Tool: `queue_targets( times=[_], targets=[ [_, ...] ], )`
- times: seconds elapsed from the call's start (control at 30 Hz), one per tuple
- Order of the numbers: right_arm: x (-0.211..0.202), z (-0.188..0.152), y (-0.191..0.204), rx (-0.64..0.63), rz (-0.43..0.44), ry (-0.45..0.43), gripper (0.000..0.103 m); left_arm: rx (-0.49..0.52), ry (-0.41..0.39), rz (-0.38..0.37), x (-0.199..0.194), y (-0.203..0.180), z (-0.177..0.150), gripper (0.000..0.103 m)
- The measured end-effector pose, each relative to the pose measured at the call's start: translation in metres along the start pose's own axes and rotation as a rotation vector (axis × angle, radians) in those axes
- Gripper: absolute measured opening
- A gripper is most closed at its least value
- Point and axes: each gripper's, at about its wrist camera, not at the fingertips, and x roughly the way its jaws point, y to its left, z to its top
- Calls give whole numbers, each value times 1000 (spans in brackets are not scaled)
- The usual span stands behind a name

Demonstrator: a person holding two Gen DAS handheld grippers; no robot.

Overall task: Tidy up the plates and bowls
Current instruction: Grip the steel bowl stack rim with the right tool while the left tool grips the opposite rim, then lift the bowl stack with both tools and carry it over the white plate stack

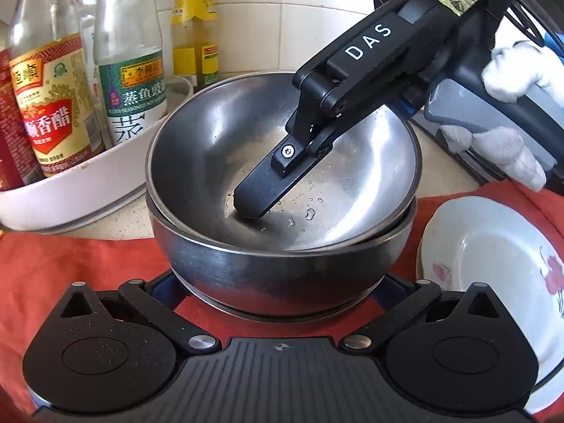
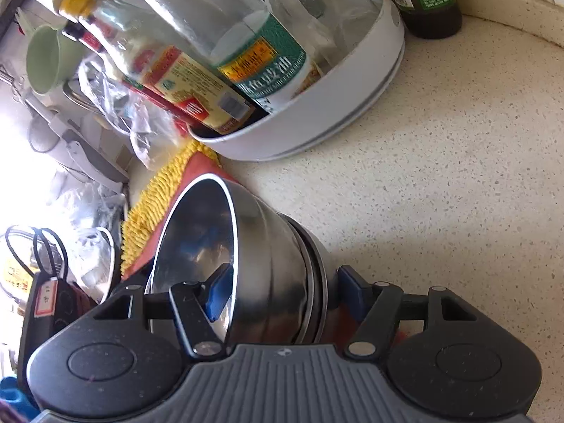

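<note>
Stacking is partly done: one shiny steel bowl point(image 1: 282, 162) sits inside another steel bowl point(image 1: 275, 275). The right gripper point(image 2: 278, 292) straddles the bowl walls, one finger point(image 1: 261, 194) inside; a tight pinch is unclear. The left gripper point(image 1: 282, 282) stands wide around the stack, and the white flowered plate point(image 1: 493, 264) still waits.

**Both grippers at the steel bowl**

The right gripper point(image 2: 283, 292), held in a white-gloved hand point(image 1: 507, 134), slants steeply down. One finger point(image 1: 261, 190) is inside the top steel bowl point(image 1: 211, 141), the other outside its wall; a firm grip cannot be confirmed. The left gripper point(image 1: 278, 282) points downward with its jaws spread wide around the bowls' base, pads hidden.
</note>
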Motion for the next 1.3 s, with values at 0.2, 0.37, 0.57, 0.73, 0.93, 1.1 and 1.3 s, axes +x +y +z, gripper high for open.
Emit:
queue_targets(
  times=[0.2,0.37,0.57,0.73,0.93,1.1,1.3],
  targets=[
    [-12,6,15,-39,29,-22,65,-13,-41,54,-14,-7,7,103],
    [-31,10,33,-66,45,-34,65,-17,-49,94,-35,-14,20,103],
    [-71,2,66,-81,15,-118,65,36,-91,104,-67,-24,42,103],
    [-111,-18,96,-73,-39,-211,65,91,-133,74,-98,-39,57,103],
    [-154,-60,126,-44,-105,-318,65,154,-180,22,-139,-67,60,103],
    [-175,-102,143,-10,-164,-371,65,203,-195,-38,-162,-90,50,103],
    [-187,-145,156,30,-210,-406,65,245,-204,-93,-178,-111,32,103]
  ],
)
